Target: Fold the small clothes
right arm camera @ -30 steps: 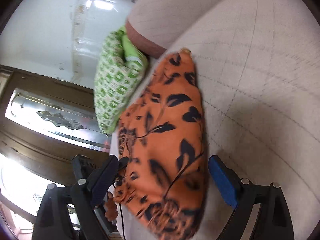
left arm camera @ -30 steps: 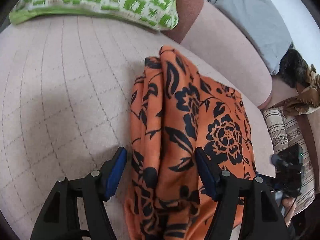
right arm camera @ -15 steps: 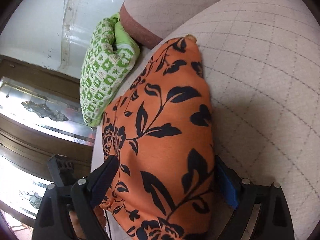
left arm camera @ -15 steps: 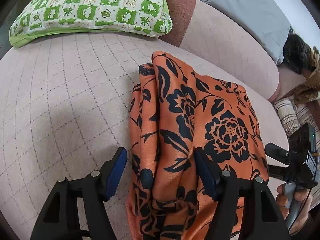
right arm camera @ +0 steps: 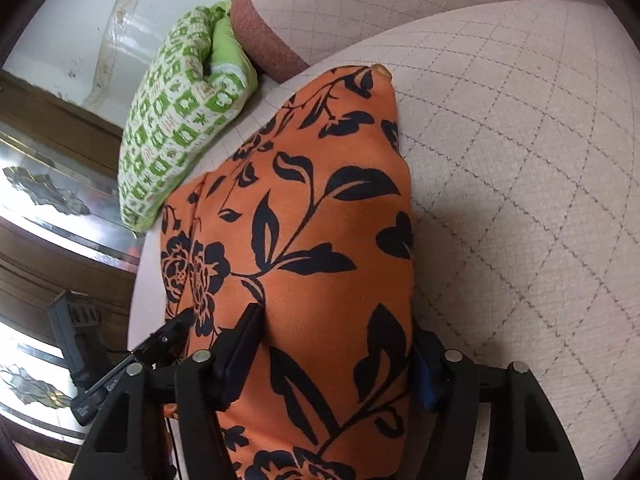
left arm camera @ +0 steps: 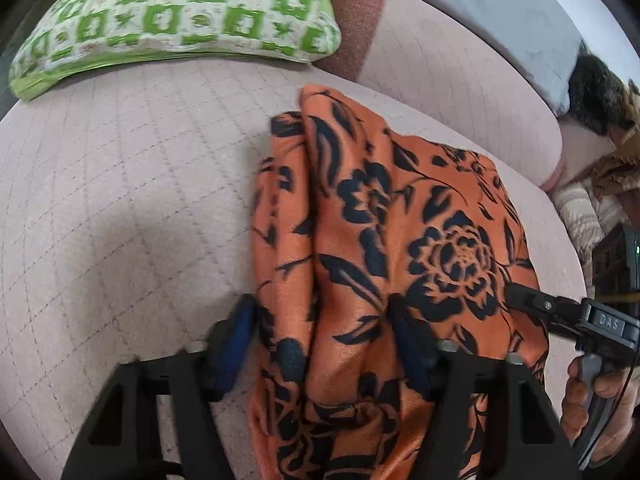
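An orange garment with a black flower print [left arm camera: 400,208] lies folded into a long bundle on the pink quilted sofa seat [left arm camera: 120,200]. My left gripper [left arm camera: 324,344] straddles its near end. Its jaws are closing, with both blue pads touching a fold of the cloth. In the right wrist view the same garment [right arm camera: 320,184] runs away from my right gripper [right arm camera: 340,356]. That gripper's jaws are closing too, and its pads meet the cloth on both sides. The right gripper's finger [left arm camera: 560,312] shows at the garment's right edge, held by a hand [left arm camera: 592,392].
A green and white patterned cushion [left arm camera: 180,12] lies at the seat's far end against the backrest [left arm camera: 460,80]. A grey cloth [left arm camera: 500,12] and a dark furry item [left arm camera: 596,92] sit behind. A wooden cabinet with glass panels [right arm camera: 40,200] stands beyond the sofa edge.
Both grippers' jaws have narrowed onto the garment's near end. The right gripper slid forward over the cloth and rolled, so the garment now fills its gap.
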Available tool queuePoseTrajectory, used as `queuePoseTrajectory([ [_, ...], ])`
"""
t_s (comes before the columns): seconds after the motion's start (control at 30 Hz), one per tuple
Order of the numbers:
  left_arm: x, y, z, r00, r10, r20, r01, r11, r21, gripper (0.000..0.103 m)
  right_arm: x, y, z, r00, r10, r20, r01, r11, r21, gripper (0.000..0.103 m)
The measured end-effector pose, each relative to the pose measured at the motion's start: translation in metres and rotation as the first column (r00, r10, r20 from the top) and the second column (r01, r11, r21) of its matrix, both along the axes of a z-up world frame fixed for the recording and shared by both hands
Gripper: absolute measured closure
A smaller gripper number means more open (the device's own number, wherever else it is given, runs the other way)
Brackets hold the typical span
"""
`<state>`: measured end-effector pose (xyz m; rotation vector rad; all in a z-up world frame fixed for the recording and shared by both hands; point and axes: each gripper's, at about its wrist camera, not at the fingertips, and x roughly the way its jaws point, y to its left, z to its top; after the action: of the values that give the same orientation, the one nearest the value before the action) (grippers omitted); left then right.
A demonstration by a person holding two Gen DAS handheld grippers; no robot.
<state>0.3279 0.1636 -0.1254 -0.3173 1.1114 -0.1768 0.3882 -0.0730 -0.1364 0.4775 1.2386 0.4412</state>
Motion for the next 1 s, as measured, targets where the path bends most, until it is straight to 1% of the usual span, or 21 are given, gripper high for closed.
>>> queuePoseTrajectory([
  [0.03, 0.001, -0.005, 0.002, 1.000, -0.020, -0.003, 0.020, 1.000, 0.013, 0.060, 0.001, 0.003, 0.002, 1.000, 0.010, 0.004, -0.010, 1.000, -0.013, 0.047],
  [0.07, 0.002, -0.008, 0.004, 0.999, -0.031, -0.004, 0.032, 0.999, 0.023, 0.064, 0.001, 0.006, 0.005, 1.000, 0.024, 0.014, -0.024, 0.999, -0.031, 0.054],
  [0.1, 0.002, -0.011, 0.007, 0.999, -0.037, -0.006, 0.038, 0.999, 0.030, 0.070, 0.000, 0.009, 0.009, 0.999, 0.034, 0.023, -0.033, 0.999, -0.043, 0.058],
  [0.13, 0.002, -0.012, 0.011, 0.999, -0.035, -0.006, 0.036, 0.999, 0.029, 0.073, -0.001, 0.012, 0.015, 0.998, 0.043, 0.036, -0.041, 0.998, -0.053, 0.063],
  [0.17, 0.001, -0.012, 0.015, 0.999, -0.033, -0.002, 0.033, 0.999, 0.024, 0.074, -0.003, 0.014, 0.023, 0.997, 0.052, 0.053, -0.049, 0.997, -0.056, 0.066],
  [0.2, -0.002, -0.013, 0.022, 0.999, -0.033, 0.018, 0.033, 0.999, 0.018, 0.075, -0.004, 0.014, 0.031, 0.996, 0.060, 0.067, -0.056, 0.997, -0.051, 0.067],
  [0.3, -0.013, -0.020, 0.044, 0.997, -0.036, 0.066, 0.035, 0.999, 0.008, 0.075, -0.012, 0.013, 0.059, 0.988, 0.092, 0.123, -0.087, 0.995, -0.044, 0.068],
  [0.4, -0.030, -0.030, 0.079, 0.990, -0.019, 0.140, 0.021, 1.000, -0.014, 0.075, -0.021, 0.003, 0.094, 0.977, 0.108, 0.186, -0.101, 0.994, -0.046, 0.068],
  [0.47, -0.041, -0.037, 0.097, 0.985, -0.016, 0.172, 0.022, 0.999, -0.029, 0.075, -0.029, -0.008, 0.116, 0.970, 0.116, 0.215, -0.110, 0.993, -0.039, 0.068],
  [0.57, -0.061, -0.057, 0.126, 0.975, -0.042, 0.220, 0.047, 0.999, -0.018, 0.075, -0.051, -0.031, 0.146, 0.961, 0.121, 0.249, -0.116, 0.993, -0.035, 0.068],
  [0.67, -0.074, -0.086, 0.137, 0.967, -0.090, 0.238, 0.093, 0.996, 0.002, 0.074, -0.075, -0.059, 0.163, 0.958, 0.102, 0.269, -0.098, 0.995, -0.029, 0.068],
  [0.73, -0.078, -0.105, 0.132, 0.966, -0.116, 0.233, 0.118, 0.993, 0.007, 0.074, -0.084, -0.080, 0.162, 0.961, 0.076, 0.265, -0.075, 0.997, -0.013, 0.068],
  [0.83, -0.079, -0.125, 0.110, 0.972, -0.135, 0.191, 0.139, 0.990, -0.011, 0.074, -0.090, -0.106, 0.145, 0.971, 0.027, 0.238, -0.026, 1.000, -0.007, 0.068],
  [0.9, -0.080, -0.140, 0.091, 0.977, -0.150, 0.150, 0.154, 0.988, -0.018, 0.074, -0.093, -0.121, 0.128, 0.977, 0.015, 0.214, -0.012, 1.000, -0.015, 0.068],
  [1.0, -0.078, -0.158, 0.050, 0.984, -0.166, 0.059, 0.167, 0.986, -0.021, 0.073, -0.092, -0.144, 0.092, 0.991, -0.018, 0.135, 0.019, 1.000, -0.009, 0.068],
])
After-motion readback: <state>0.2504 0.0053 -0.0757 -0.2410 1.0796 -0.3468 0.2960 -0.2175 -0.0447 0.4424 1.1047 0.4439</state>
